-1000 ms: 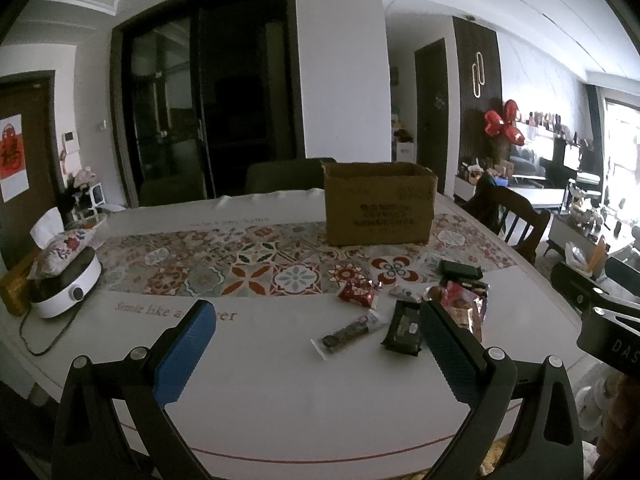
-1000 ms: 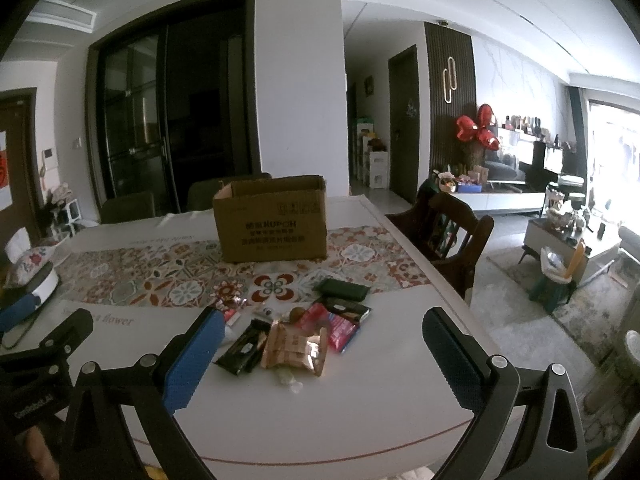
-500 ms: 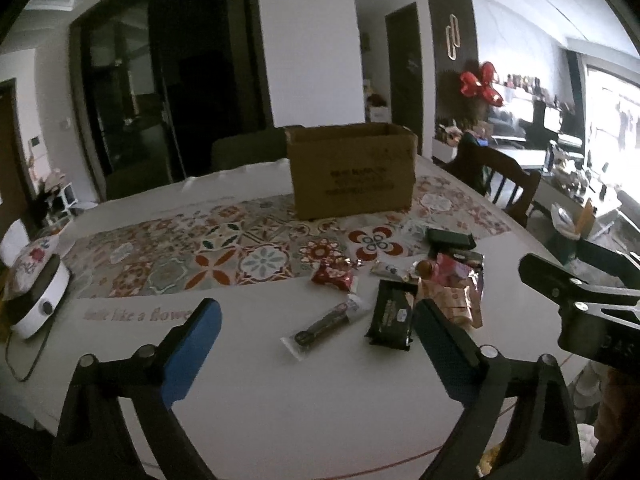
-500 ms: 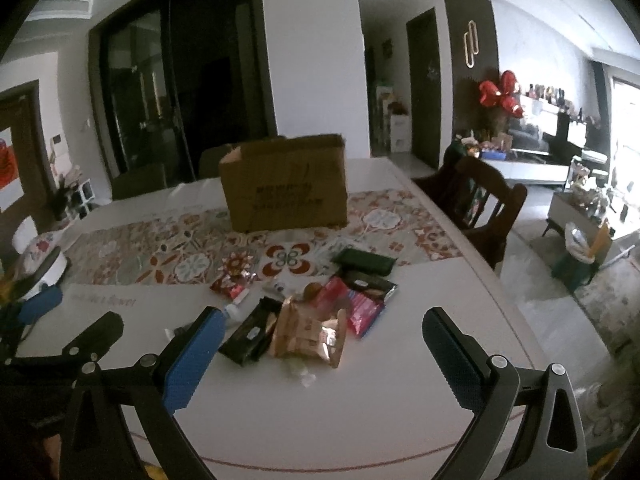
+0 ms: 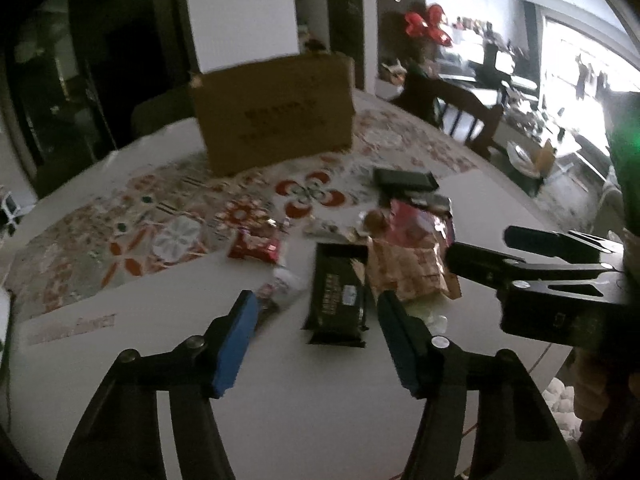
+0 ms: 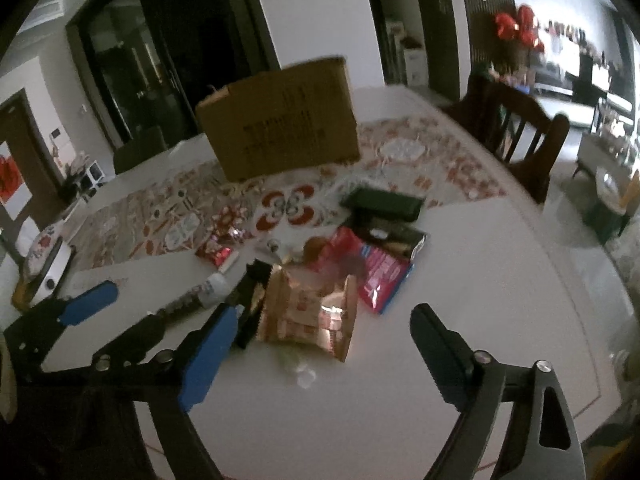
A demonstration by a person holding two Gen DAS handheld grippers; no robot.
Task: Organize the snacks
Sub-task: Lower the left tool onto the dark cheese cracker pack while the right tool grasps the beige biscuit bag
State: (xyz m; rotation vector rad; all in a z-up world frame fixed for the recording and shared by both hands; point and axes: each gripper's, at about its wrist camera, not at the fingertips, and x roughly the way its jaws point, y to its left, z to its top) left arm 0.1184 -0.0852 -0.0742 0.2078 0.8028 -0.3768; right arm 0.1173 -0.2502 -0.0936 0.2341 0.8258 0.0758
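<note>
Left wrist: left hand-held gripper (image 5: 316, 330) spread wide, holding nothing, lined up over the black packet (image 5: 338, 298) lying flat on the bench (image 5: 280, 420). Gold snack bag (image 5: 408, 272) touches it on the right; cardboard box (image 5: 276, 114) sits behind, well apart. Looks like the approach step, first pick not made.

Right wrist: right hand-held gripper (image 6: 320, 346) also spread, empty, facing the gold snack bag (image 6: 310, 314), with the red packet (image 6: 380, 274) just beside it. Snacks bunched together near bench centre.

Next: lower over one packet, straddle it, close without dragging neighbours, then carry to the box, probably.
</note>
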